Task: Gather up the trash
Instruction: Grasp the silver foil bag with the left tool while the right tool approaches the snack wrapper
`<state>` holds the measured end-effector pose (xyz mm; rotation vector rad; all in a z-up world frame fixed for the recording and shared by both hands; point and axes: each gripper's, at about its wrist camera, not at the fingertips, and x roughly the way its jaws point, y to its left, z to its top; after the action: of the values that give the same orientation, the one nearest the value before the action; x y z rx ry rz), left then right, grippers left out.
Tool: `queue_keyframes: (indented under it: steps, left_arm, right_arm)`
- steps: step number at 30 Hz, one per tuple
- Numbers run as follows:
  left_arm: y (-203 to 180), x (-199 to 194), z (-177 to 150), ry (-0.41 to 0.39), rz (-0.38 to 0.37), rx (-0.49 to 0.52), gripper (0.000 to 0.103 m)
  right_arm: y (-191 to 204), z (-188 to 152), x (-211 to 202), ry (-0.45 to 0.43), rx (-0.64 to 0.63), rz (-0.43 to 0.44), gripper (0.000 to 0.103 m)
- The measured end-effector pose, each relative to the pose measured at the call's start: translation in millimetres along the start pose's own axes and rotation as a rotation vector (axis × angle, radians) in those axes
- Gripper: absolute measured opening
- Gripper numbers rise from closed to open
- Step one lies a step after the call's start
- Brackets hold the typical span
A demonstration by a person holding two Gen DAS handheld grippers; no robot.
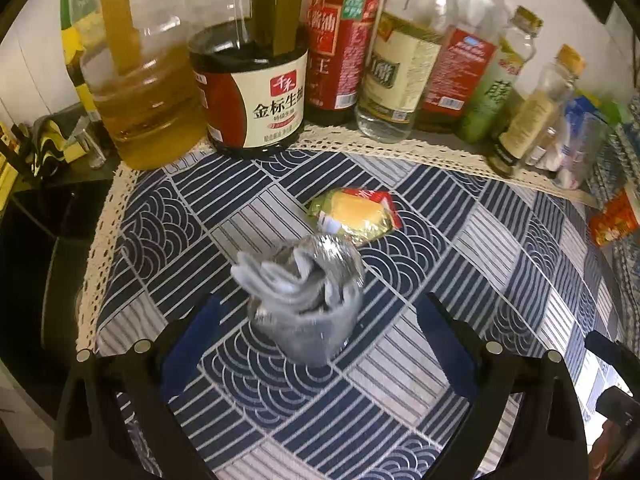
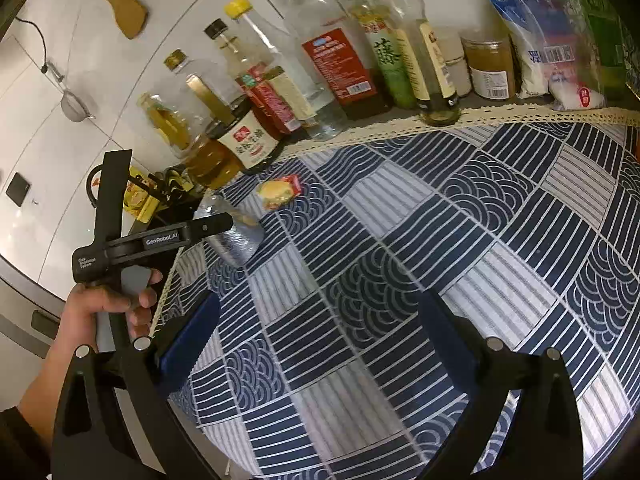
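Observation:
A crumpled silver foil wrapper (image 1: 304,300) stands on the blue patterned tablecloth (image 1: 500,240), slightly blurred. It sits between the blue pads of my left gripper (image 1: 320,340), closer to the left pad, with gaps on both sides; the gripper is open. Just beyond it lies a yellow, green and red snack packet (image 1: 354,216). In the right wrist view the foil wrapper (image 2: 236,240) and snack packet (image 2: 278,194) lie far left. My right gripper (image 2: 320,332) hangs open over bare cloth, holding nothing. A hand (image 2: 108,304) grips the left gripper's black frame (image 2: 160,240).
Sauce and oil bottles line the cloth's lace back edge: an oil jug (image 1: 140,92), a soy sauce jug (image 1: 256,92), several glass bottles (image 2: 340,60). White bags (image 2: 552,40) stand at the back right. A red packet (image 1: 612,220) lies at the right. The table's edge drops off left.

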<state>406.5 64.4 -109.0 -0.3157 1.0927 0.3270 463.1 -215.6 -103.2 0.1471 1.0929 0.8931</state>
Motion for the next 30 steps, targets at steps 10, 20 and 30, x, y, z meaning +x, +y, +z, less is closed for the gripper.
queue_keyframes:
  steps: [10, 20, 30]
  left_arm:
    - [-2, 20, 9, 0.026, 0.004, 0.018, 0.066]
    - [2, 9, 7, -0.005, -0.026, 0.018, 0.052]
    - [17, -22, -11, -0.047, -0.041, -0.032, 0.052]
  right_arm:
    - [-12, 14, 15, 0.023, -0.009, 0.001, 0.098]
    - [2, 34, 26, 0.044, -0.091, -0.002, 0.098]
    - [37, 61, 57, 0.090, -0.281, 0.030, 0.098]
